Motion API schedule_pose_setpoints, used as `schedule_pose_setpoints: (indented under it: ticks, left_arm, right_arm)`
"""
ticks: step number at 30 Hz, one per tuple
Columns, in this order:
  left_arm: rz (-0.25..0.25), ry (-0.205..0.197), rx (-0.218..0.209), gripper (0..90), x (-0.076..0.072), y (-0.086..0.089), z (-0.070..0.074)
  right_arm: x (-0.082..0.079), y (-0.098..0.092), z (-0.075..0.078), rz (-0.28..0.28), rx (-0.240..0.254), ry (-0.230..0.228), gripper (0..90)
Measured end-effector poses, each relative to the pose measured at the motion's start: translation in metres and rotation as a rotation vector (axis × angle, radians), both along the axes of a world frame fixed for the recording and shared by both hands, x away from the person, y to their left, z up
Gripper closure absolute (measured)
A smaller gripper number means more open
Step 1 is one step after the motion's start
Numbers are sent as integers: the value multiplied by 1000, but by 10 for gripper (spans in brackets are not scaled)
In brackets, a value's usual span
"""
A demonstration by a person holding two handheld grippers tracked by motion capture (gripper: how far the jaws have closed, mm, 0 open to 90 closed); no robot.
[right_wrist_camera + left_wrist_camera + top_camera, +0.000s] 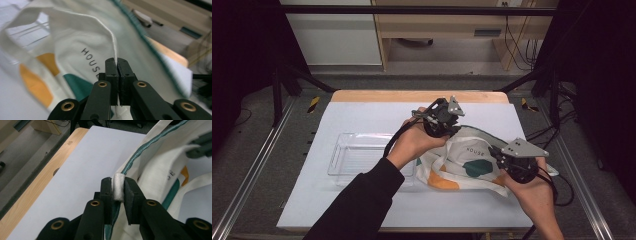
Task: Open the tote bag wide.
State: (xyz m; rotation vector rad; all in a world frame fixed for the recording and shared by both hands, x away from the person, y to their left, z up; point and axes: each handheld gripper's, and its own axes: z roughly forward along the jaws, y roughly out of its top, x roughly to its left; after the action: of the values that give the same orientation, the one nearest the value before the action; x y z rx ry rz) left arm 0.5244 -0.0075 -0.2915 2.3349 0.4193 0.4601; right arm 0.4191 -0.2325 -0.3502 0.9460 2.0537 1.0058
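Observation:
A cream tote bag (pixel 472 161) with teal and orange shapes and the word HOUSE lies on the white mat, right of centre. My left gripper (pixel 446 133) sits at the bag's far rim, its hand reaching across from the left. In the left gripper view, the left gripper (pixel 118 181) is shut on a folded white strap (pixel 118 175) beside the teal-trimmed rim (pixel 140 151). My right gripper (pixel 495 152) is at the bag's right side. In the right gripper view, the right gripper (pixel 117 61) is shut on the thin edge of a handle loop (pixel 82 16) that arches over the bag (pixel 75 42).
A clear plastic tray (pixel 343 159) rests on the mat (pixel 362 117) left of the bag, partly under the left forearm. The wooden table edge (pixel 417 96) runs along the far side. Metal rails flank the table, and cables lie on the floor at right.

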Motion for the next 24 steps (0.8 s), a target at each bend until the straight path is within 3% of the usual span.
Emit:
schedule_pose_setpoints:
  ticks: [4, 5, 9, 15, 22, 24]
  left_arm:
    - [16, 6, -14, 793, 9, 1, 2]
    - [23, 6, -21, 797, 14, 2, 2]
    - [40, 2, -35, 803, 27, 2, 2]
    - [68, -12, -54, 807, 45, 0, 1]
    - [78, -1, -76, 807, 51, 1, -1]
    - [77, -8, -62, 808, 48, -1, -2]
  right_arm:
    - [-9, -2, -3, 41, 25, 23, 890]
    - [-17, -3, -6, 66, 49, 40, 890]
    - [-32, -4, -13, 108, 66, 71, 891]
    - [-53, -5, -24, 161, 56, 112, 891]
    - [-66, -9, -32, 183, 34, 138, 887]
    - [-65, -8, -34, 187, 45, 140, 804]
